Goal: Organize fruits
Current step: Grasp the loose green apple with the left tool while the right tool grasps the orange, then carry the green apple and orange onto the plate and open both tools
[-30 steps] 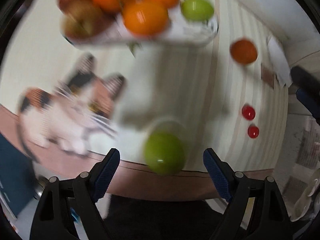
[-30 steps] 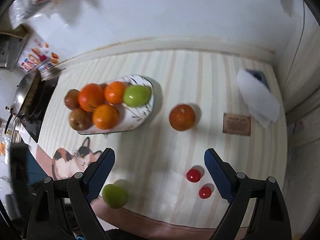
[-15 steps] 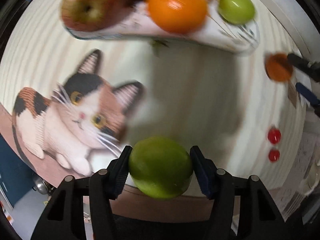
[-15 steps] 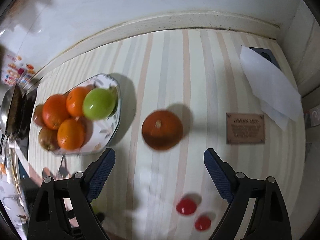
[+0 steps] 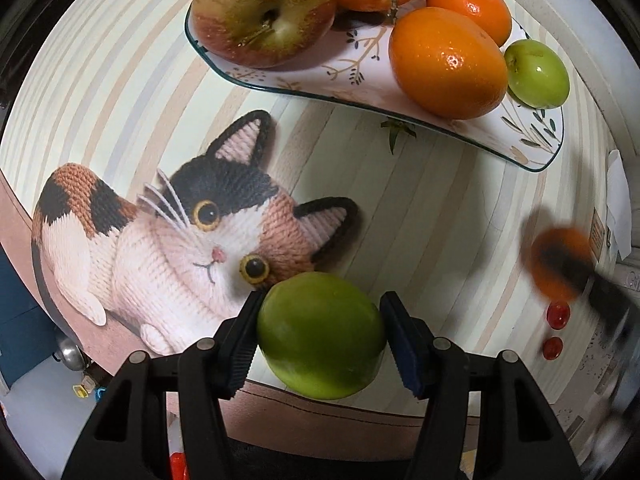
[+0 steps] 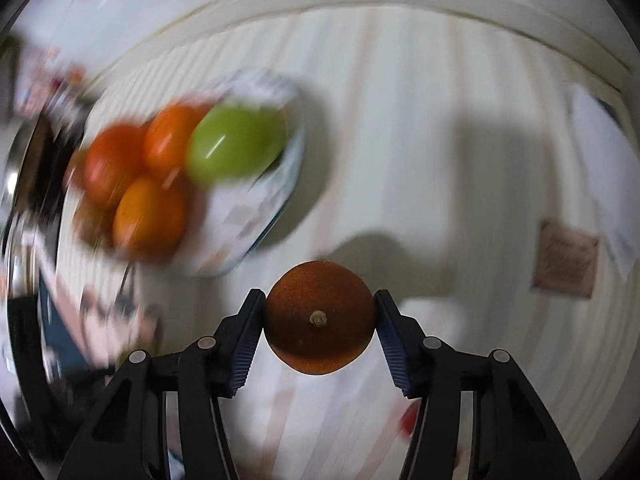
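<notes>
Only the left view shows the cat print [image 5: 192,240].

A striped cloth [image 5: 420,208] covers the surface, printed with a knitted calico cat [image 5: 172,256] near its brown border. A small brown card [image 6: 566,258] lies beside white paper [image 6: 600,152] near the wall.
</notes>
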Available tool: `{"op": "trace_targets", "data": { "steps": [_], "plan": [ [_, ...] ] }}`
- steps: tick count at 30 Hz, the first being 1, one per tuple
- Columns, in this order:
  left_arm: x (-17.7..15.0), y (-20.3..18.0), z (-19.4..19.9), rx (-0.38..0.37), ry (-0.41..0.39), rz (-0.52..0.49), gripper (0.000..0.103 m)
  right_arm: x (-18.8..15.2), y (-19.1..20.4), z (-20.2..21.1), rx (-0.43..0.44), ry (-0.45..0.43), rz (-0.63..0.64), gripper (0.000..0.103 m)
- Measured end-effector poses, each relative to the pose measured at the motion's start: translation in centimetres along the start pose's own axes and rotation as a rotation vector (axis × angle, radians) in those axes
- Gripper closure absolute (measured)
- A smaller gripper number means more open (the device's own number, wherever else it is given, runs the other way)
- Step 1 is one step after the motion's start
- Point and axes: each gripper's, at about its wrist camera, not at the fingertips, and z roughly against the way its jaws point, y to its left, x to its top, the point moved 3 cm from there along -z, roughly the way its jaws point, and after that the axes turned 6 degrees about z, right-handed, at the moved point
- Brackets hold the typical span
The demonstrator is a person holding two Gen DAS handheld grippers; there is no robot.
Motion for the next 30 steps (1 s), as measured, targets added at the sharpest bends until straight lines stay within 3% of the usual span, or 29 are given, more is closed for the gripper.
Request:
{"op": "trace_targets", "data": {
  "steps": [4,13,21,26,30],
  "plan": [
    [1.9,1.3,0.4,-0.005,0.001,-0.005,0.046,-2.8,2.9,-0.8,0.016,0.046,0.066,0.045],
    [2.6,0.4,1.9,-0.005,-0.022,-0.02,0.046,-5.0,2.8,-1.9,0.027,0.038,0.04,0.045],
    [4.0,-2.6,8.2,-0.078,-0.114,-0.08,0.046,-2.5,1.9,1.0,0.083,-0.033,-0.009,0.045],
    [8.0,-5.7,12.9,-0.117,-0.174,-0.139,0.046,0.9,1.6,3.9,0.104,-0.123,-0.015,0.045],
    [12.4,-7.6,13.9,-0.09,-0.179,-0.184,0.046,4.0,1.7,4.4,0.102,-0.167,-0.01,0.045]
  ]
}}
